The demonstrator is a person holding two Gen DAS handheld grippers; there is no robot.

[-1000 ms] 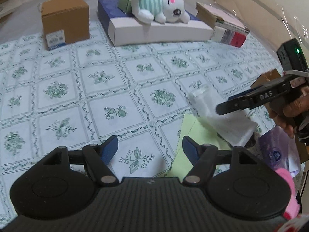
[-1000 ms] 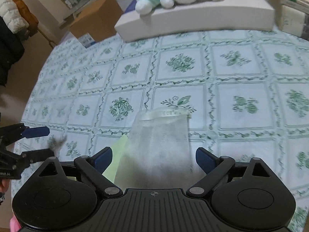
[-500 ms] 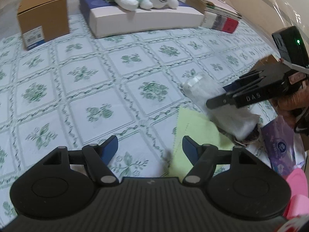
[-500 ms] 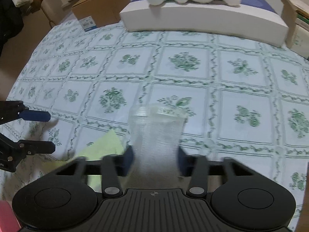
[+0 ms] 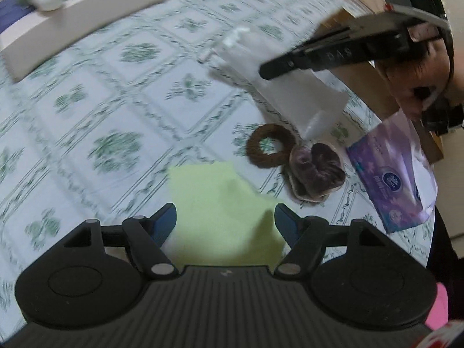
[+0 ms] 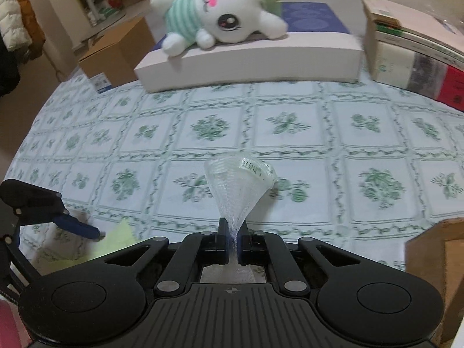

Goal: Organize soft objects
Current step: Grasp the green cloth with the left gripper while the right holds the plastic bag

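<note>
Green-patterned surface is carrying clutter; right tongs are pinching a mesh pouch thinly, risking slippage, while left tongs are gaping over a yellow cloth.

tablecloth green floral squares, covers table | cardboard box at 10 o'clock, far edge | long white box with navy top at 12 | stacked books at 2, just beside white box | purple tissue pack at 3, table edge
</note>
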